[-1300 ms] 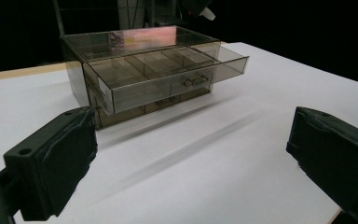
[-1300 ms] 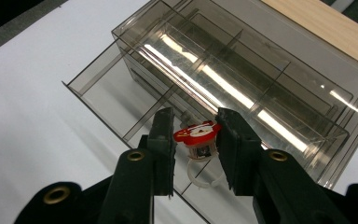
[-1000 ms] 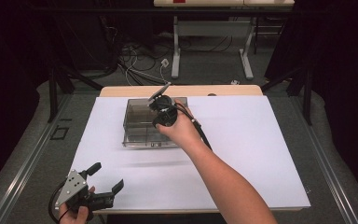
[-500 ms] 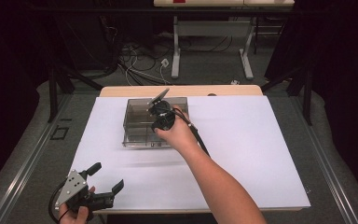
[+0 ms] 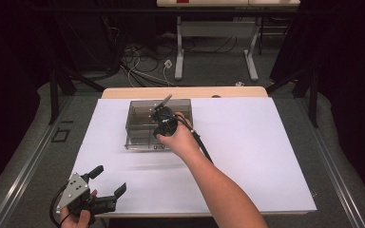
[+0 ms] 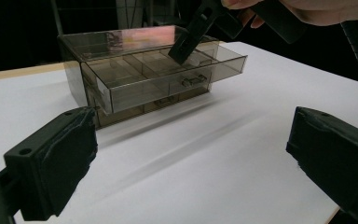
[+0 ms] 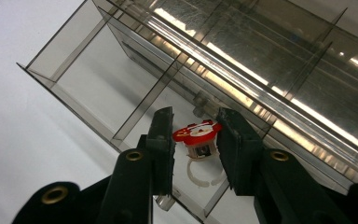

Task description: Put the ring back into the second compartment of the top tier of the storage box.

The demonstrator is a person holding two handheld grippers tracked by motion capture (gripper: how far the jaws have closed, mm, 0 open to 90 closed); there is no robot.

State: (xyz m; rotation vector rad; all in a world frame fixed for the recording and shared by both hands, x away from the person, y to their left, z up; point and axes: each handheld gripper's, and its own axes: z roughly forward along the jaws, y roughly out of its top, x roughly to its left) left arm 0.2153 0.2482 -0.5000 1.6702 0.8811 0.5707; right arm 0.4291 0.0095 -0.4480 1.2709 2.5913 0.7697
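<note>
A smoky clear drawer box (image 5: 140,124) stands on the white table, and its top drawer (image 6: 135,86) is pulled out, showing divided compartments. My right gripper (image 5: 160,115) points down into that drawer. In the right gripper view its jaws (image 7: 196,126) are shut on a small red-and-white toy ring (image 7: 196,131) with a pale plastic band, held just over a drawer compartment (image 7: 98,93). Near the table's front left corner my left gripper (image 5: 109,179) is held open with nothing between its fingers. In its own view the left gripper (image 6: 193,126) faces the box from a distance.
The white sheet (image 5: 252,152) covers most of the table, with a wooden strip (image 5: 185,91) along the far edge. Beyond the table are cables on the floor (image 5: 138,57) and a white bench's legs (image 5: 179,52). A black cable (image 5: 202,145) trails from the right gripper.
My right gripper has sunk a little toward the open drawer with the ring still in it. The left gripper has stayed where it was.
</note>
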